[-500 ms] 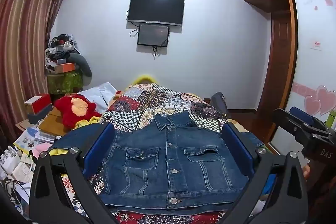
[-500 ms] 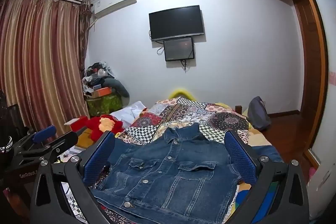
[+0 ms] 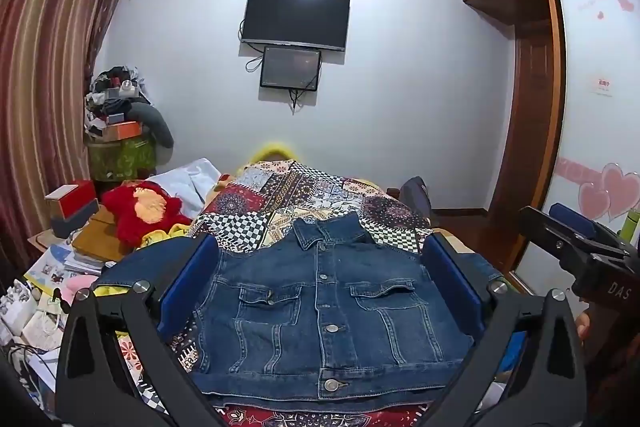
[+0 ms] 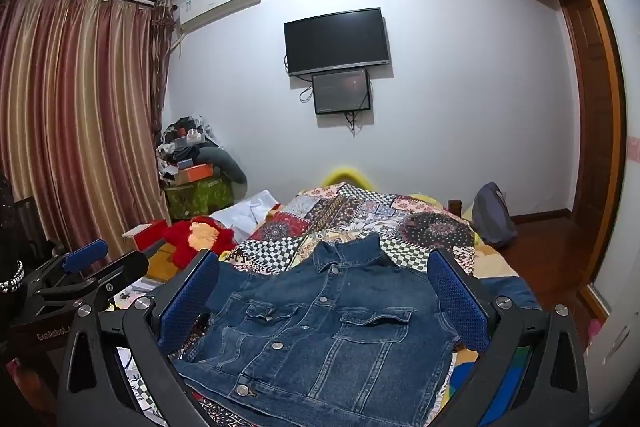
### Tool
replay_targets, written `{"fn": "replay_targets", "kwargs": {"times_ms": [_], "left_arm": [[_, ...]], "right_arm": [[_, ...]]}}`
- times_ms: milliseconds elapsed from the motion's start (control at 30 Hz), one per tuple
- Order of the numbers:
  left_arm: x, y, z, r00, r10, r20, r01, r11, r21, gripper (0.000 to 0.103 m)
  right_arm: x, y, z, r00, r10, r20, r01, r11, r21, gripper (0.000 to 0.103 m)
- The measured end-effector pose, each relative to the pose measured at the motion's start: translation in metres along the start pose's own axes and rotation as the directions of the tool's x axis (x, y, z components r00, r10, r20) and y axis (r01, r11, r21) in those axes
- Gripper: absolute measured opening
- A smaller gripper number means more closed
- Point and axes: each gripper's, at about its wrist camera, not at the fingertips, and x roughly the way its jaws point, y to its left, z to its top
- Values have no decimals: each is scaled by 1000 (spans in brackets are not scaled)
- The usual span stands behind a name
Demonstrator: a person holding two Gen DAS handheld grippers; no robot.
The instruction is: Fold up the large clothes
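Denim jacket [image 3: 320,311] lies flat, front up and buttoned, on the patchwork quilt [image 3: 304,187] at the near end of the bed. Left gripper [image 3: 320,291] and right gripper [image 4: 322,301] both hover above the jacket, spread wide, holding nothing. Best next: pinch one sleeve edge cleanly, single layer, and fold toward the button line.

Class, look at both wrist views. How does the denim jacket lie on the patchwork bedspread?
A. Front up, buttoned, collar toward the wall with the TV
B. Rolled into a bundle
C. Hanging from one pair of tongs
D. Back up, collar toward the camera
A: the denim jacket lies flat on the patchwork bedspread, its buttons and both chest pockets showing, collar toward the TV.
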Motion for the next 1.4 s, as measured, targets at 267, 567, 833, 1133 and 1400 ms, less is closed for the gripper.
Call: {"fn": "replay_targets", "kwargs": {"times_ms": [267, 567, 833, 1133, 1400], "left_arm": [[-3, -6, 4, 1000, 2, 8, -2, 1000, 13, 103], [-5, -5, 5, 1000, -1, 13, 1, 1000, 20, 103], [-5, -7, 5, 1000, -1, 14, 0, 1000, 22, 103], [-6, -7, 5, 1000, 0, 14, 0, 1000, 23, 103], [-6, -8, 5, 1000, -1, 11, 1, 1000, 21, 103]], "right_arm": [[-1, 0, 0, 1000, 0, 0, 0, 1000, 1, 103], [0, 2, 0, 1000, -1, 0, 1, 1000, 3, 103], [1, 0, -3, 1000, -1, -1, 1, 1000, 4, 103], [1, 0, -3, 1000, -2, -2, 2, 1000, 4, 103], [4, -1, -3, 1000, -5, -10, 5, 1000, 2, 103]]}}
